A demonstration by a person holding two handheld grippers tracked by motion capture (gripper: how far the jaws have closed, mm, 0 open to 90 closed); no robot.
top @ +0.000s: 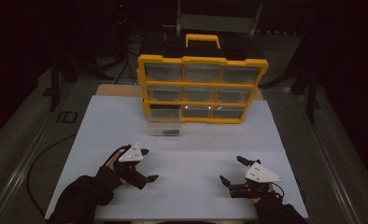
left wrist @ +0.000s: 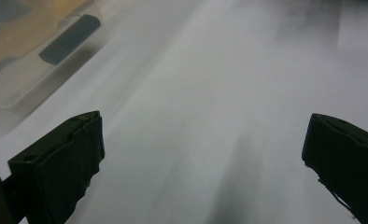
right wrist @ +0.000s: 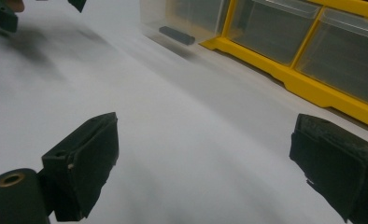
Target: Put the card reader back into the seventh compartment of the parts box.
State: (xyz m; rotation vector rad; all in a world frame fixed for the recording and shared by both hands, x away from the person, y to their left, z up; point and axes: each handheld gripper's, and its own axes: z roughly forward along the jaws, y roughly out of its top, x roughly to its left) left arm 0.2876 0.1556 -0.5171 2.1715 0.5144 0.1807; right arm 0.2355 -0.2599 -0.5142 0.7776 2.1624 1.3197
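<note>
The table (top: 182,154) is seen from high above; it is seen low and close from both gripper views, the pulled-out drawer (left wrist: 42,51) shared.

Your table top (top: 182,154) is a smooth, matt white sheet, with what looks like bare wood showing at its far edge. The organiser's frame (top: 203,60) is glossy yellow plastic, and its drawers (top: 202,73) are clear, slightly cloudy plastic. The pulled-out drawer (top: 166,125) has the same clear walls and a dark matt handle strip. Your left gripper (top: 147,164) and right gripper (top: 232,170) carry matt black jaws with a rough, rubbery facing, frayed at the edges. Each bears a flat, pale grey plate. Your sleeves look like dark cloth.
</note>
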